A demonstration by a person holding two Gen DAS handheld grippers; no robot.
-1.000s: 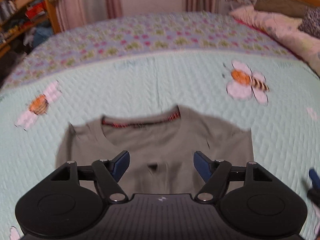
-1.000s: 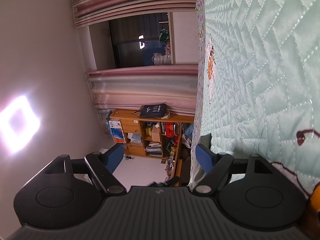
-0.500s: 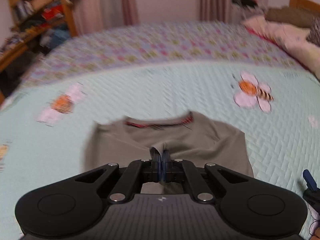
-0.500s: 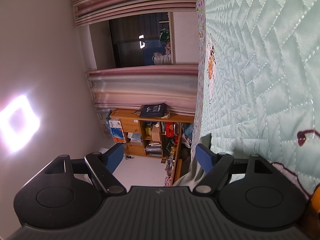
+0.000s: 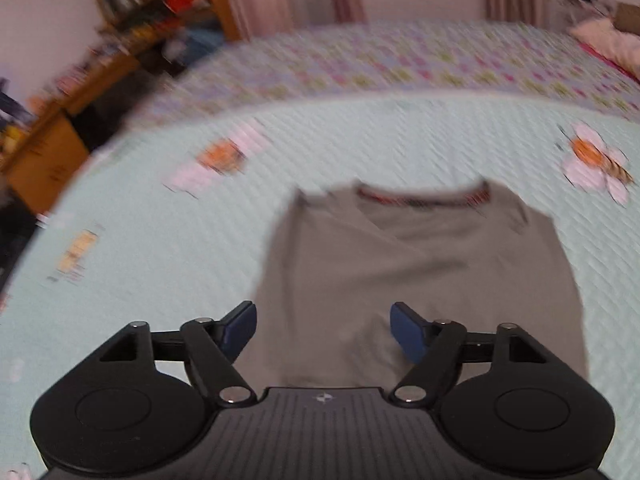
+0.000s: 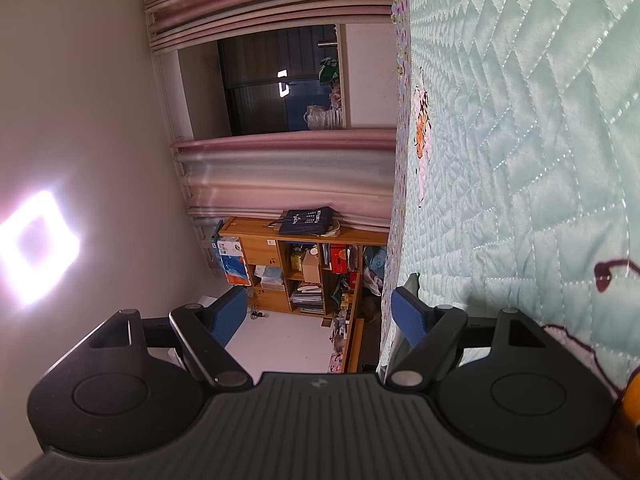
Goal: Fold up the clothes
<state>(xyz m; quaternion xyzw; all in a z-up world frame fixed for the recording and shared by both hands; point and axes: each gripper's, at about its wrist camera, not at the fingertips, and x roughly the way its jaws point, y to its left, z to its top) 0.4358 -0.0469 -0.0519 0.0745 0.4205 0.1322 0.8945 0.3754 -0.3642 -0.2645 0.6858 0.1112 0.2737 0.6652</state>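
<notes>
A grey T-shirt (image 5: 420, 280) with a red-trimmed collar lies folded on the mint quilted bedspread (image 5: 160, 248), collar at the far side. My left gripper (image 5: 323, 330) is open and empty, just above the shirt's near edge. My right gripper (image 6: 318, 316) is open and empty, lying on its side against the bedspread (image 6: 520, 160). A sliver of grey cloth (image 6: 410, 286) shows at its right finger; I cannot tell whether it touches.
A wooden bookshelf (image 6: 296, 272) stands by the striped curtains (image 6: 288, 168) off the bed's left side; it also shows in the left wrist view (image 5: 100, 40). Pillows (image 5: 604, 40) lie at the far right. Bee prints (image 5: 592, 160) dot the quilt.
My left gripper closed on the shirt's near middle, then opened and let it go, swinging left. The shirt now lies flatter. The right gripper has not moved.
</notes>
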